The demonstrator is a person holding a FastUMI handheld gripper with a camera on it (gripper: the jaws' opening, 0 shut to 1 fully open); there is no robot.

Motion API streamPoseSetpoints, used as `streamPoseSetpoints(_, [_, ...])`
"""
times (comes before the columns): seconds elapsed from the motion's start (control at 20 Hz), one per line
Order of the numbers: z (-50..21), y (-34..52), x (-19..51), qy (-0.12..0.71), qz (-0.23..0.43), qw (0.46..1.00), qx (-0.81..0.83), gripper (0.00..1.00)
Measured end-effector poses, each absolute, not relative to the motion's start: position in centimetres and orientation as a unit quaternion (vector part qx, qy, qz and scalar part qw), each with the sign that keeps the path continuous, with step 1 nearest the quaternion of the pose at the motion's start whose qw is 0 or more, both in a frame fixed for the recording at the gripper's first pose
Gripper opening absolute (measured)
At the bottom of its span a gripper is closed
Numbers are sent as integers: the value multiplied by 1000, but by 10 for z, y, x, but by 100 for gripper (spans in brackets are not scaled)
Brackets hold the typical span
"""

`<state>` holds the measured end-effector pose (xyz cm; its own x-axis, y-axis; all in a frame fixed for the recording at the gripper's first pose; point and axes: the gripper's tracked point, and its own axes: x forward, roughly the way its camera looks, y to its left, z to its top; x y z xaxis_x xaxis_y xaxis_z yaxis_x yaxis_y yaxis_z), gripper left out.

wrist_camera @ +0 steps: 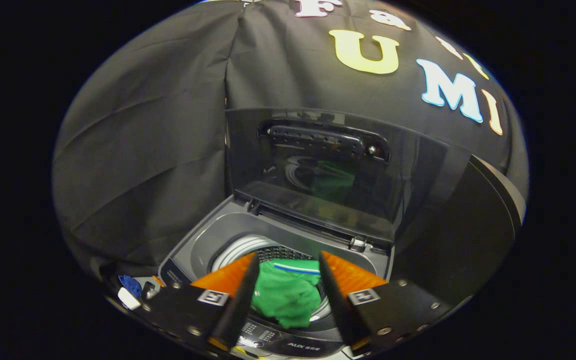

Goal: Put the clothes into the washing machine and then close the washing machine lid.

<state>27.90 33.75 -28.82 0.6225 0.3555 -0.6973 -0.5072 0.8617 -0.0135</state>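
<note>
The grey top-loading washing machine (203, 240) stands against the booth wall with its drum mouth open. Its dark, see-through plastic lid (313, 170) is raised nearly upright behind the opening, hinged along the back edge, with a black moulded handle (324, 141) near its top edge. That lid looks rigid and light; I would guess a push near the handle would swing it down, and it may drop quickly once past the tipping point. Down in the drum lies the crumpled green cloth garment with a blue-and-white stripe (288, 295), soft and limp, likely to bunch wherever pinched. It seems to rest inside the opening, seen between the fingers. The gripper (288, 280) hovers above with its fingers spread apart, touching nothing.
</note>
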Motion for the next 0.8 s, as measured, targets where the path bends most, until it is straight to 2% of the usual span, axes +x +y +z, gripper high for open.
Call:
streamPoseSetpoints(0.05, [-291, 335, 279, 363, 238, 895, -104, 94])
streamPoseSetpoints(0.1, [-290, 333, 279, 361, 233, 897, -104, 97])
streamPoseSetpoints(0.35, [-272, 335, 284, 335, 237, 907, -96, 97])
streamPoseSetpoints(0.8, [-192, 349, 319, 204, 232, 949, -63, 97])
